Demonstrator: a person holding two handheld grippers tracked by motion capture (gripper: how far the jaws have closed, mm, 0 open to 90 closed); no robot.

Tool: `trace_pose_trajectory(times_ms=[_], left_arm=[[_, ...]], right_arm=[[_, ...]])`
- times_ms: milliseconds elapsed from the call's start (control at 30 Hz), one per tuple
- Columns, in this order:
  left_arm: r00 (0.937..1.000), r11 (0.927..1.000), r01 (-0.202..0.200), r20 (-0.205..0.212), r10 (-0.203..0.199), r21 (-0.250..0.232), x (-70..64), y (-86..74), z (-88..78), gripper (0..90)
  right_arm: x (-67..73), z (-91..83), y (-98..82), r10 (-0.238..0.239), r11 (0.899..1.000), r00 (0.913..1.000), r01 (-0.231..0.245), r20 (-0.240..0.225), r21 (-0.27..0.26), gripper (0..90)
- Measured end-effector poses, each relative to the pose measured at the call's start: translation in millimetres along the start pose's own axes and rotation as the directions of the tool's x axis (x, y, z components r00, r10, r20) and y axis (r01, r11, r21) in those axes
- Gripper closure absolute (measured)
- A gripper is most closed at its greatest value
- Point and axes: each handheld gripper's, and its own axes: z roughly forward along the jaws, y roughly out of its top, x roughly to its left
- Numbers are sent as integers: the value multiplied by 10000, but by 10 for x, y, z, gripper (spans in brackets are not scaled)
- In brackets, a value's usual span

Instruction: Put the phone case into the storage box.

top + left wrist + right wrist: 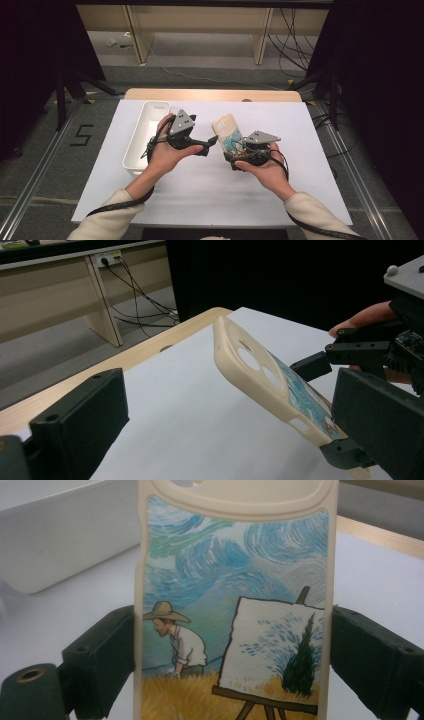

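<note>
Jaws of my right gripper [235, 156] squeeze the phone case [227, 132] by its long sides, lifted over the table [310, 150]. It seems light, bendy, maybe slippery. My left gripper [210, 142] waits wide apart beside it.

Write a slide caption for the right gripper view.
Right gripper clamps a cream phone case with a painted field scene; white plastic bin behind.

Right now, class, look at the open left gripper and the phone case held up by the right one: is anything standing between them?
Nothing visible does. The phone case is clamped in the right gripper, raised above the table. The left gripper, open, points at it across a bare gap. The white bin lies on the far side of the left hand.
</note>
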Motion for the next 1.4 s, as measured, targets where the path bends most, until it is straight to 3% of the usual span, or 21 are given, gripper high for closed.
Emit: trace_pose_trajectory(times_ms=[1100, 1400], left_arm=[[9988, 9990, 449, 187, -448, -79, 3, 61, 163, 46], [9979, 9978, 637, 82, -636, -156, 72, 55, 140, 57]], right_arm=[[62, 17, 47, -93, 9996, 9999, 92, -60, -264, 114], [40, 6, 55, -76, 9995, 10000, 75, -10, -309, 115]])
